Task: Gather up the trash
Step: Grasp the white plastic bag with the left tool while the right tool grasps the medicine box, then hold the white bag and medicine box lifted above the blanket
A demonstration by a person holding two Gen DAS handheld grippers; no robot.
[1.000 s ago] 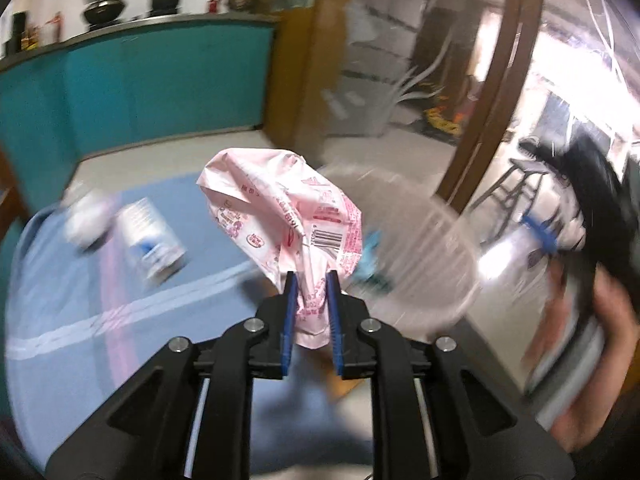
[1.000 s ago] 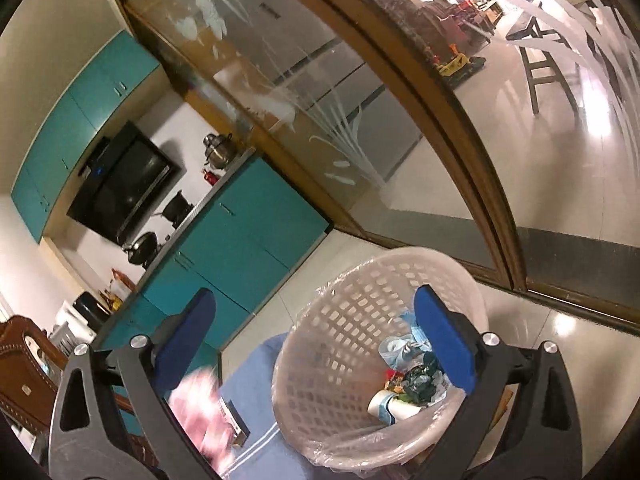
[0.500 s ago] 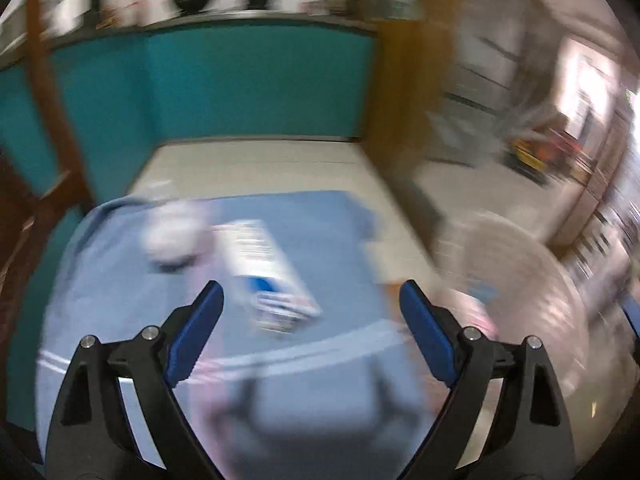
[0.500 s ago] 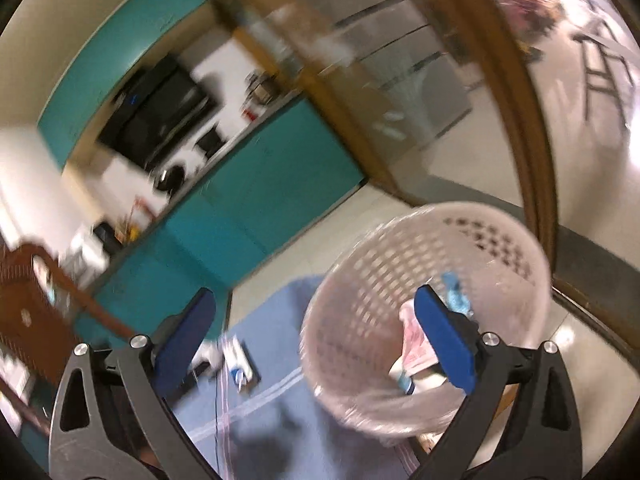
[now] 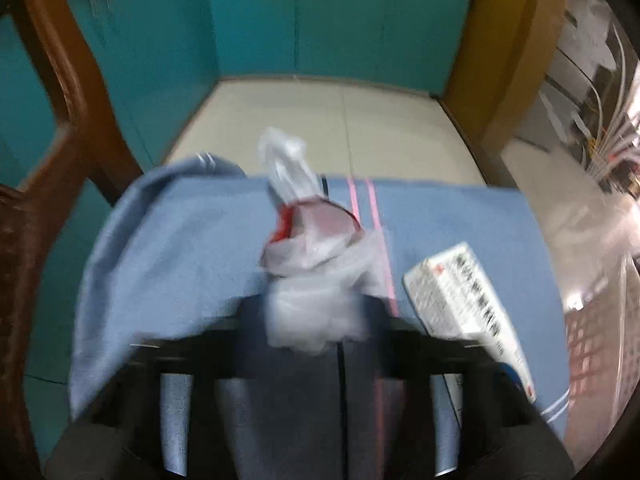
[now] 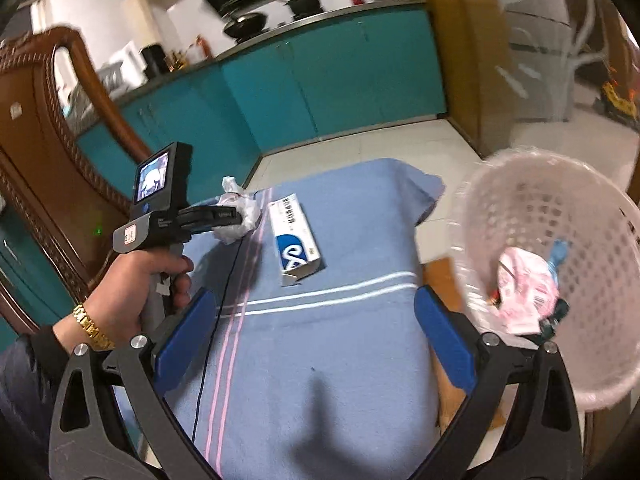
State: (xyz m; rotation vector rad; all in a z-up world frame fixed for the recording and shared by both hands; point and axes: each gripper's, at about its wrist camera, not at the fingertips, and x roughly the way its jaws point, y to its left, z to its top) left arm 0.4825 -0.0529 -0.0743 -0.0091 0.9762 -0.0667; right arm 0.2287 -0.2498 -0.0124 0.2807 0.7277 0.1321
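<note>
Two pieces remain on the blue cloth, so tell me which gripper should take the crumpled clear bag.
Left. The left gripper is already at the crumpled clear plastic bag, fingers around it. The right gripper hangs open nearer the white and blue carton and the pink plastic basket.

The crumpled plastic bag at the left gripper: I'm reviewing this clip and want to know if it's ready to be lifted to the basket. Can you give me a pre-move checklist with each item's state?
1. Left gripper at the crumpled plastic bag: ok, the bag sits at its tip.
2. Jaws shut on the bag: cannot tell, the left wrist view is blurred.
3. Basket within view and open at the top: ok, it holds a pink wrapper.
4. Right gripper free: ok, jaws wide open and holding nothing.
5. White box clear of the bag: ok, it lies apart on the blue cloth.
</note>
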